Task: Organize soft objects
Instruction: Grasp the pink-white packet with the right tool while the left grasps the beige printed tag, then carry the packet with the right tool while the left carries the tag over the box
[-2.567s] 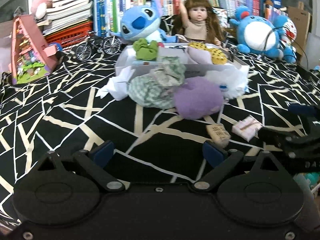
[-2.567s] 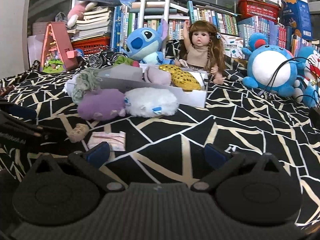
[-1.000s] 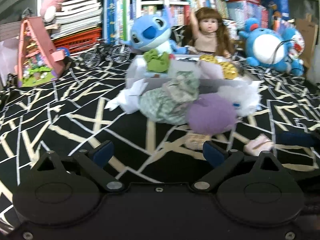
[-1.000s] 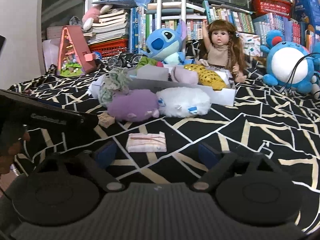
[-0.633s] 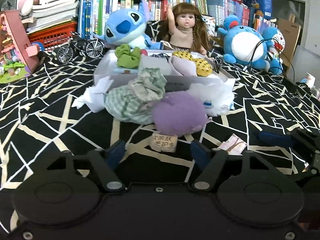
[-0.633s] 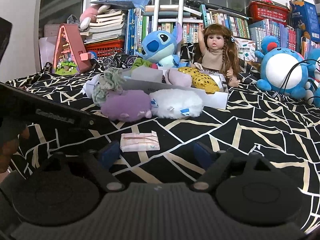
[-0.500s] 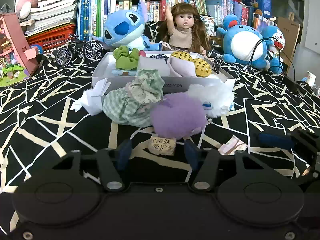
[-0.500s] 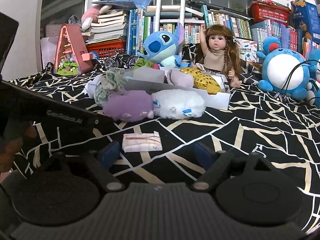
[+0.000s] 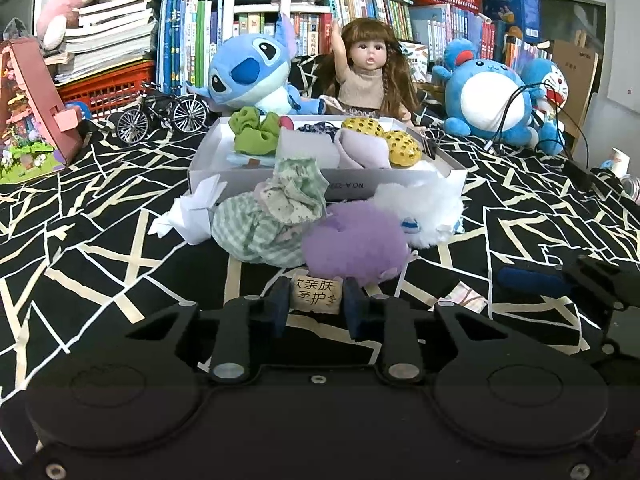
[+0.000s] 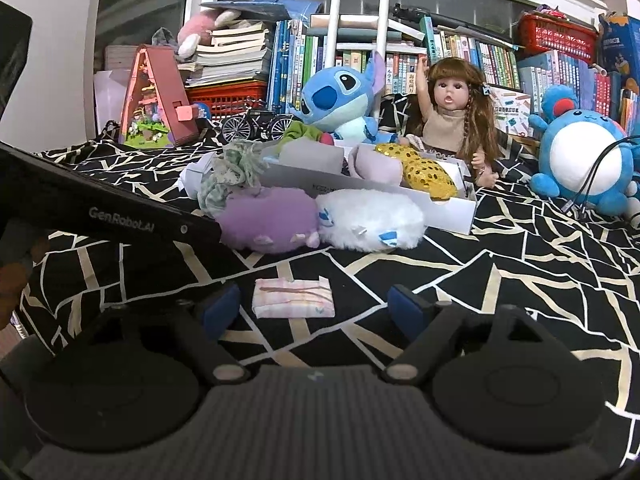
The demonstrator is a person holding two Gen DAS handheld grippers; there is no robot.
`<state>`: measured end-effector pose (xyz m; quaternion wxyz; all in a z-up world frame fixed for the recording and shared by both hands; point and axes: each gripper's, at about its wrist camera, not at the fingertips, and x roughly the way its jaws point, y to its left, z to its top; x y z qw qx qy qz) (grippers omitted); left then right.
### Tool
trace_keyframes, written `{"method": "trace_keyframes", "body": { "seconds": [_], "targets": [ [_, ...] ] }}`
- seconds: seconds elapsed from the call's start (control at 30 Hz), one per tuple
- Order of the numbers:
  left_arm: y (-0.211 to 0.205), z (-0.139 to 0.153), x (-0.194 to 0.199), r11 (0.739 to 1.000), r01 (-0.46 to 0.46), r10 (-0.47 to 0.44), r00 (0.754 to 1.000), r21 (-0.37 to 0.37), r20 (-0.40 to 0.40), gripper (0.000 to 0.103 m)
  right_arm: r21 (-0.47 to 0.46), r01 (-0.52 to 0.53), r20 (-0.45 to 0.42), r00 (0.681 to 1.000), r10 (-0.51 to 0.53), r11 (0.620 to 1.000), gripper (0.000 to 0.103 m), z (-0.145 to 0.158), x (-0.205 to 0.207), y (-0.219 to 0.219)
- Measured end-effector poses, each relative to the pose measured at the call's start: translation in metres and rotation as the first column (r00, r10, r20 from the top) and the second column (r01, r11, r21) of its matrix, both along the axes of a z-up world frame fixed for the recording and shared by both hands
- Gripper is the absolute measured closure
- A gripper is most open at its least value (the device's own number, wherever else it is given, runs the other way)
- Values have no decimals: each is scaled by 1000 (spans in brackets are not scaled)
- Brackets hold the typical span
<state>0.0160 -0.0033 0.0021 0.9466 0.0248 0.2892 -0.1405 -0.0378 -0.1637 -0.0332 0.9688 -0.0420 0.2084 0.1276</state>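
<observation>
My left gripper (image 9: pixel 316 309) is shut on a small tan packet with Chinese print (image 9: pixel 316 295) on the patterned cloth. Just beyond it lie a purple plush (image 9: pixel 354 245), a white fluffy plush (image 9: pixel 424 208), a green checked cloth bundle (image 9: pixel 260 224) and a white paper (image 9: pixel 192 210). Behind them stands a white box (image 9: pixel 400 182) with a green scrunchie (image 9: pixel 254 136) and yellow sequined items (image 9: pixel 400 146). My right gripper (image 10: pixel 316 312) is open around a pink striped tissue pack (image 10: pixel 294 298), fingers apart from it.
A Stitch plush (image 9: pixel 252 76), a doll (image 9: pixel 370 76) and a blue round plush (image 9: pixel 488 100) sit behind the box before bookshelves. A toy bicycle (image 9: pixel 160 114) and pink toy house (image 9: pixel 28 120) stand at the left. The left gripper's body (image 10: pixel 100 208) crosses the right view.
My left gripper moved forward to the tan packet and closed its fingers on it. My right gripper came nearer to the pink tissue pack and stayed open.
</observation>
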Motion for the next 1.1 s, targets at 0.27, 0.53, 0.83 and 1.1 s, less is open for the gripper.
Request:
{"method": "trace_keyframes", "body": {
  "seconds": [0.27, 0.53, 0.83, 1.1],
  "targets": [
    [4, 4, 0, 999, -31, 31, 999, 6, 9, 76, 7, -25, -22, 999, 25, 1000, 40, 1, 3, 6],
    [10, 8, 1, 998, -64, 64, 998, -3, 14, 76, 10, -20, -26, 999, 20, 1000, 54, 5, 4, 8],
    [24, 25, 11, 994, -105, 107, 994, -37, 38, 76, 59, 24, -10, 1000, -24, 998, 54, 26, 12, -3],
    [40, 50, 41, 986, -149, 155, 985, -79, 73, 77, 201, 113, -67, 993, -102, 973, 55, 58, 48, -30]
  ]
}}
